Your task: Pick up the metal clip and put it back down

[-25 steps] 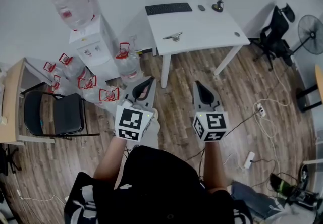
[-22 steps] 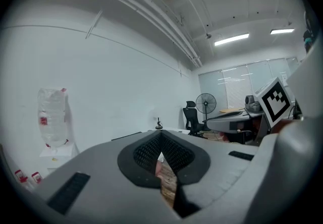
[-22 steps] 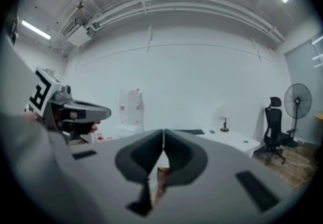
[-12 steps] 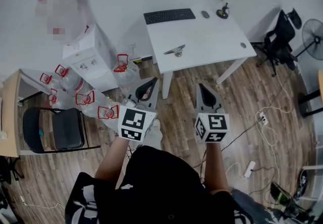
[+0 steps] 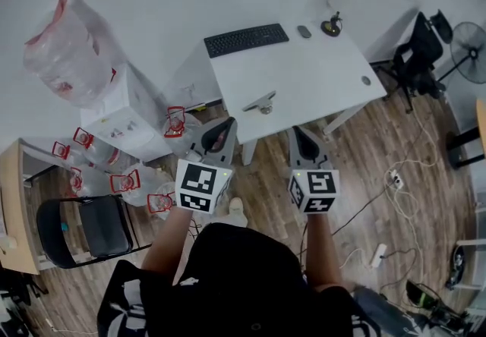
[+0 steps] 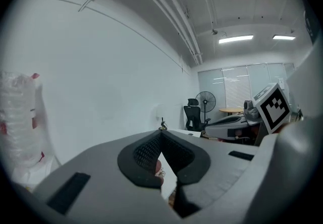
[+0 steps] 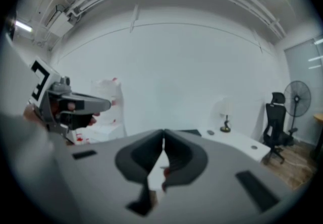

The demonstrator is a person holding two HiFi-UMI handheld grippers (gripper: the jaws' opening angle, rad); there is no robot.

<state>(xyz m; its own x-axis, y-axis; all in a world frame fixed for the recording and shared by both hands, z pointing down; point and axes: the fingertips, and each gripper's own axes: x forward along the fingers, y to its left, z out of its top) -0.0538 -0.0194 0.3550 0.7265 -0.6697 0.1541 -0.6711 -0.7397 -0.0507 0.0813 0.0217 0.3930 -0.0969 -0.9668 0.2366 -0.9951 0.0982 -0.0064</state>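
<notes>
Head view: metal clip (image 5: 262,104) lies on the white desk (image 5: 326,74), near its front edge, untouched. Left gripper (image 5: 225,124) and right gripper (image 5: 298,133), close to that desk edge: jaws closed tip to tip, empty. Status: pickup not begun; lift and set-down both outstanding.

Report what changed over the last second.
The person walked toward the white table: it and the metal clip on it now appear closer, with the table's near edge right at the tips of the left gripper and right gripper. The water dispenser slid leftward in view. Unchanged: both grippers shut, empty, side by side; the clip and keyboard lie untouched.
</notes>
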